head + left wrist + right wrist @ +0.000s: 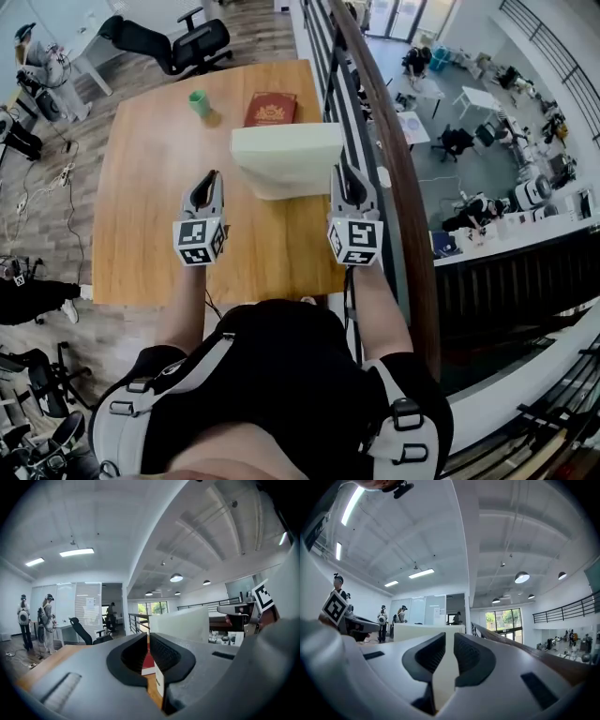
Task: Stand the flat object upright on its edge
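Note:
The flat object is a cream-white slab (286, 155) in the middle of the wooden table (150, 187). In both gripper views it rises as an upright panel (180, 624) (424, 631), and I cannot tell how steeply it stands. My right gripper (345, 174) is at its right end, and cream material fills the gap between the jaws (449, 644), so it is shut on the slab. My left gripper (210, 178) hangs a little left of the slab, apart from it. Its jaws (149, 641) show only a thin slit with nothing in it.
A red book (270, 109) lies just behind the slab and a green cup (200, 103) stands to the book's left. A dark railing (375, 112) runs along the table's right edge, close to my right gripper. A black office chair (178, 42) stands beyond the table's far edge.

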### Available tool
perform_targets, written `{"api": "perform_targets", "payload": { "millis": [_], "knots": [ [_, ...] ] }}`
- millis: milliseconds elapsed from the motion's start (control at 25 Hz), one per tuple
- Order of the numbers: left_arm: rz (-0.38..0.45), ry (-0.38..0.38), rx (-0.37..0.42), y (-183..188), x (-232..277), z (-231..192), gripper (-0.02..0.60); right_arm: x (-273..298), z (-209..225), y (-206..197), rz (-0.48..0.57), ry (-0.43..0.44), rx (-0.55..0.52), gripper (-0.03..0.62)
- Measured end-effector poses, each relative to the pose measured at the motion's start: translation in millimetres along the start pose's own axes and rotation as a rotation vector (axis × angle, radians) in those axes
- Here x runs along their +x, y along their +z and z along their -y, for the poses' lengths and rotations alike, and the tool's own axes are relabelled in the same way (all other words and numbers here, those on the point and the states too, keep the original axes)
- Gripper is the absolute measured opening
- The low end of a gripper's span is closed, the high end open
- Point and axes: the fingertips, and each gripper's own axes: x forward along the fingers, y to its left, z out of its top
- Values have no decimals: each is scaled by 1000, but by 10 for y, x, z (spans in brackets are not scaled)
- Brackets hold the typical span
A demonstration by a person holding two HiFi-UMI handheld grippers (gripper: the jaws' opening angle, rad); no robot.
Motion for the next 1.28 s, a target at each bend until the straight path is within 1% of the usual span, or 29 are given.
{"api": "perform_targets", "payload": {
  "millis": [40, 120, 280, 440, 520, 720, 840, 920, 1280],
  "knots": [
    [24, 16, -9, 102, -81, -32, 12, -43, -24, 93, 16, -8, 7, 43],
    [56, 38, -38, 240, -240, -82, 5, -138, -83, 220, 31, -23, 21, 6],
    [74, 60, -109, 300, -474, -80, 5, -270, -232, 284, 13, -26, 8, 5],
    [65, 26, -92, 273, -533, 57, 5, -286, -325, 251, -7, -32, 5, 3],
    [64, 10, -107, 256, -558, 78, 5, -306, -363, 242, -6, -39, 6, 3],
    [73, 9, -132, 291, -592, 21, 5, -324, -418, 317, 9, -40, 5, 3],
    [68, 2, -155, 281, -594, 1, 5, -337, -409, 354, 13, -44, 24, 3],
    [63, 0, -154, 273, -601, -21, 5, -334, -420, 363, 19, -47, 25, 3],
    [45, -12, -99, 293, -572, 45, 5, -338, -380, 345, 22, -60, 11, 3]
  ]
}}
